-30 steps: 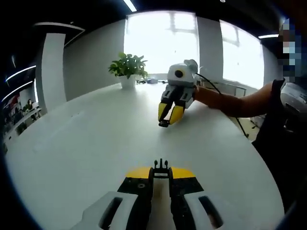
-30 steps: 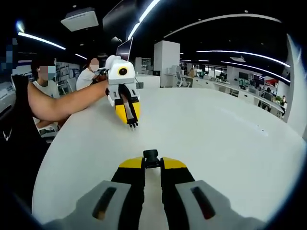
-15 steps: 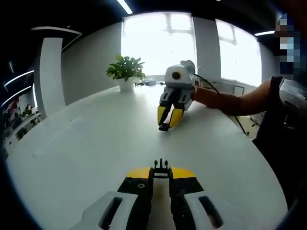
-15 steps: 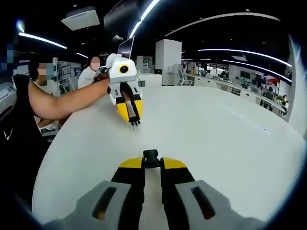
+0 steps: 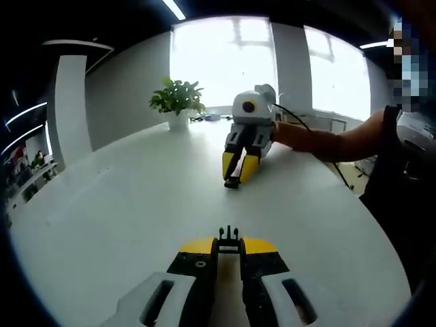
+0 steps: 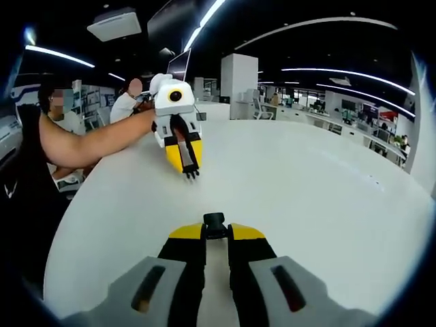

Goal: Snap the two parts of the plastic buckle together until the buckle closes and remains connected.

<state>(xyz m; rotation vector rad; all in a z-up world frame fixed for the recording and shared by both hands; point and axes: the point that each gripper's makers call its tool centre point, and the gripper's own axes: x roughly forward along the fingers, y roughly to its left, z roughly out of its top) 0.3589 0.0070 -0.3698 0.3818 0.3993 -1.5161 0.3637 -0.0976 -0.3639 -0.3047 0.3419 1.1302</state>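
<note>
Left gripper view: the left gripper [image 5: 229, 240] rises from the bottom centre of the frame, its yellow-tipped jaws pressed together on a small black pronged buckle part [image 5: 229, 238] that juts just past the tips. White tabletop [image 5: 122, 204] spreads across the middle of the frame. Right gripper [image 5: 235, 176] sits at centre, slightly above the middle, tilted down toward the tabletop, jaws pinching a second small black buckle piece [image 5: 231, 182] at their tips; a bare forearm [image 5: 327, 143] leads off to the right. Potted plant [image 5: 177, 101] stands at the upper centre-left by bright windows. Right gripper view: the right gripper [image 6: 215, 228] rises from the bottom centre, jaws closed on the black buckle piece [image 6: 214, 220], whose rounded end shows above the tips. Left gripper [image 6: 186, 167] appears upper left of centre, jaws together, with the pronged buckle part [image 6: 189, 174] at the tips. The two buckle halves are well apart, not joined.
</note>
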